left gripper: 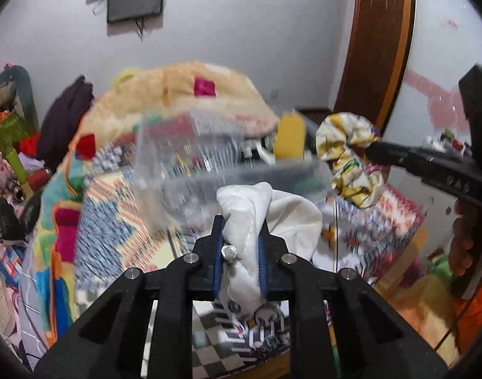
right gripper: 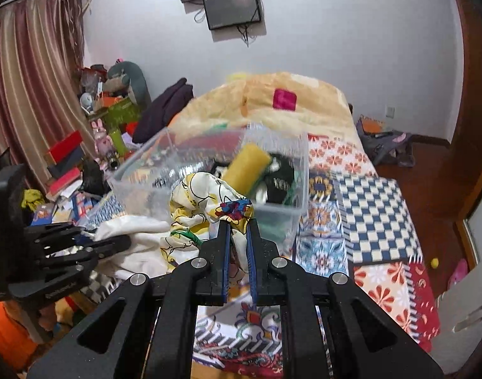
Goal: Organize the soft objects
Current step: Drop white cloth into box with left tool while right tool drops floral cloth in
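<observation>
My left gripper (left gripper: 242,221) is shut on a white cloth (left gripper: 272,211), held above the bed just in front of a clear plastic bin (left gripper: 184,170). My right gripper (right gripper: 238,221) is shut on a yellow floral cloth (right gripper: 203,205); it also shows in the left wrist view (left gripper: 351,158), to the right of the bin. The bin (right gripper: 272,154) sits on the bed and holds a yellow sponge-like roll (right gripper: 247,167) and dark items (right gripper: 280,183). The left gripper (right gripper: 82,249) with its white cloth (right gripper: 136,237) shows at the left of the right wrist view.
A patchwork bedspread (right gripper: 367,195) covers the bed, with a heaped peach blanket (right gripper: 272,101) behind the bin. Cluttered boxes and toys (right gripper: 108,104) stand at the left by a curtain. A wooden door frame (left gripper: 376,47) is at the right, and a dark bag (right gripper: 386,145) lies on the floor.
</observation>
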The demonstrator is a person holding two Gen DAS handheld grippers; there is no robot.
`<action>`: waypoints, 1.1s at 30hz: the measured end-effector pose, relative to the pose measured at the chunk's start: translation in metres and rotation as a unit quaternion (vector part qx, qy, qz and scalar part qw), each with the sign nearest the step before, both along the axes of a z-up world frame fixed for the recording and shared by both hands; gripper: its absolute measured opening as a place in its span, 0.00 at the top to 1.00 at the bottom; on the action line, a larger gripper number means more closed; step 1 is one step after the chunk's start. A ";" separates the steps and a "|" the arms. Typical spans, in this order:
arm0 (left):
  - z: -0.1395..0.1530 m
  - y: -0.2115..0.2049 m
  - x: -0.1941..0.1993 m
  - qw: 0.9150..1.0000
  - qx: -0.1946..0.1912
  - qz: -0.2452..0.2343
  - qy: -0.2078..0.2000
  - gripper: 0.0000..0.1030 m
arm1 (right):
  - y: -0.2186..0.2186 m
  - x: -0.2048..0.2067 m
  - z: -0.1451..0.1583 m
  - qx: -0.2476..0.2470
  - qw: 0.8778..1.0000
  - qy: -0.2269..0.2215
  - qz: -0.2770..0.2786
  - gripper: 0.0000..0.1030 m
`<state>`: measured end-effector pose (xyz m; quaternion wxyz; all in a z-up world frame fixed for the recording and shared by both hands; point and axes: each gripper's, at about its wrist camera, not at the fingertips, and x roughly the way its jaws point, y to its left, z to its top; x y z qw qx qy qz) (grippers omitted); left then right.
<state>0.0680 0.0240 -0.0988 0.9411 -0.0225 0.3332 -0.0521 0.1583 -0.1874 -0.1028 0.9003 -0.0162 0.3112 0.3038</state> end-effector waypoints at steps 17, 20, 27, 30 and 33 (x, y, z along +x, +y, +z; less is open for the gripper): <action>0.062 0.025 0.043 0.996 -0.009 0.049 -0.078 0.83 | 0.037 0.043 0.031 0.025 0.999 -0.033 -0.013 0.92; 0.062 0.026 0.054 0.995 -0.007 0.059 -0.077 0.83 | 0.045 0.051 0.026 0.017 0.999 -0.028 -0.012 0.92; 0.035 0.032 0.089 0.996 -0.002 0.074 -0.039 0.83 | 0.060 0.067 0.007 -0.008 1.000 0.002 -0.011 0.91; 0.018 0.031 0.100 0.997 -0.003 0.071 -0.013 0.83 | 0.062 0.070 -0.001 -0.016 1.000 0.014 -0.008 0.91; 0.005 0.027 0.106 0.998 0.010 0.065 0.007 0.83 | 0.064 0.070 -0.006 -0.027 0.999 0.021 -0.004 0.91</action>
